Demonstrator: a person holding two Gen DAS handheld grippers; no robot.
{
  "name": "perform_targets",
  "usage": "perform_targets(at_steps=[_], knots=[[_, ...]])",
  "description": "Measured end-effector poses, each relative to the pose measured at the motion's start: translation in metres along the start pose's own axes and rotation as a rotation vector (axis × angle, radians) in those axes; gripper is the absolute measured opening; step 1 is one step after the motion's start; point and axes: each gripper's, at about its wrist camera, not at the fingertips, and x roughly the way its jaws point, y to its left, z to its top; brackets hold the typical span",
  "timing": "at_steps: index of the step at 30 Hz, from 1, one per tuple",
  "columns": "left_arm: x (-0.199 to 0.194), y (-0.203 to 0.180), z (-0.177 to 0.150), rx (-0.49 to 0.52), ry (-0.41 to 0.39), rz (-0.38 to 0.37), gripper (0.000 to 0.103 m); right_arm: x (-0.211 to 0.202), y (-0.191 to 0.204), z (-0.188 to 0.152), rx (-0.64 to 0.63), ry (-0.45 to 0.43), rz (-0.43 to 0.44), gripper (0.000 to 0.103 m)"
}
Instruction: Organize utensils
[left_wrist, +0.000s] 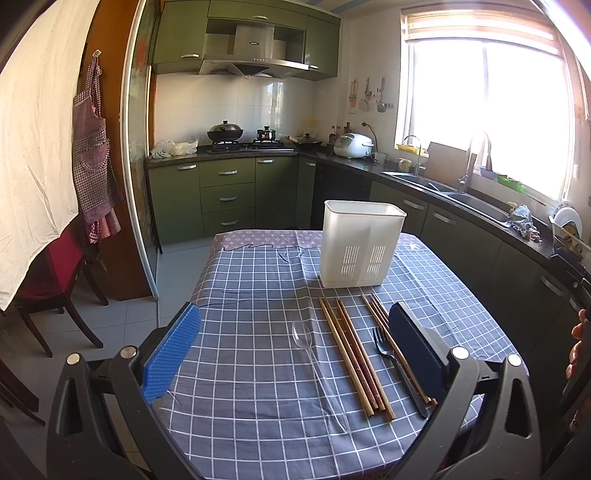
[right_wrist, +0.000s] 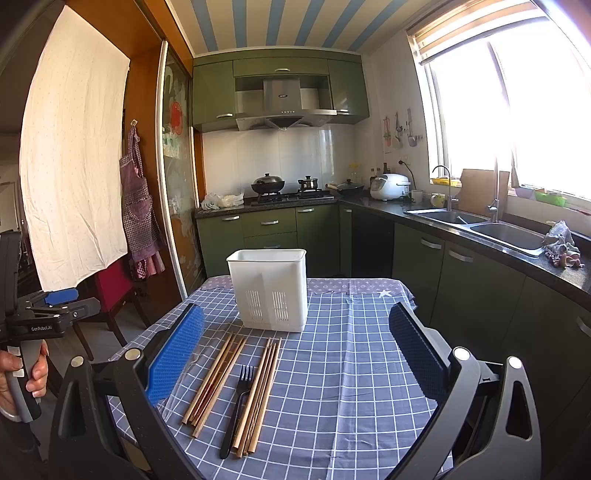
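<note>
Since both grippers hang with jaws spread wide and nothing between the pads, no utensil is yet taken, and I judge the first pick is the step in hand. The left gripper (left_wrist: 295, 354) hovers above the near end of the grey-blue checked tablecloth (left_wrist: 243, 288), and the right gripper (right_wrist: 295, 354) does the same further to the right.

Taking the white slotted plastic utensil holder (left_wrist: 360, 245) as the landmark: all the utensils lie flat on the near side of it, well apart from its base. The clear plastic spoon (left_wrist: 314, 354) lies nearest the left, bowl toward the holder. Beside it are the brown wooden chopsticks (left_wrist: 351, 354) in loose bundles, and the black plastic fork (left_wrist: 391, 362) lies against the rightmost bundle, tines toward the holder.

A good pick, I judge, takes one piece at mid-handle, jaws across its length, low enough to pinch without snagging the cloth. The fork touches chopsticks, so closing there may drag them; the spoon lies clear and looks the easier start. It is thin and smooth, and could slip.

Left of the holder the cloth is bare, giving room to swing. The table's edges fall away on both sides. The holder's mouth is open, upright, and reached from above. Beyond it are green cabinets (left_wrist: 227, 199).
</note>
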Motion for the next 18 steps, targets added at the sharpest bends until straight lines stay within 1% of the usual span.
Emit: perform_targets(at_steps=[18], knots=[[0.0007,-0.0011,-0.0009,0.001,0.01,-0.001,0.097,0.0051,-0.0021,-0.001,0.004,0.01,-0.005,0.099]])
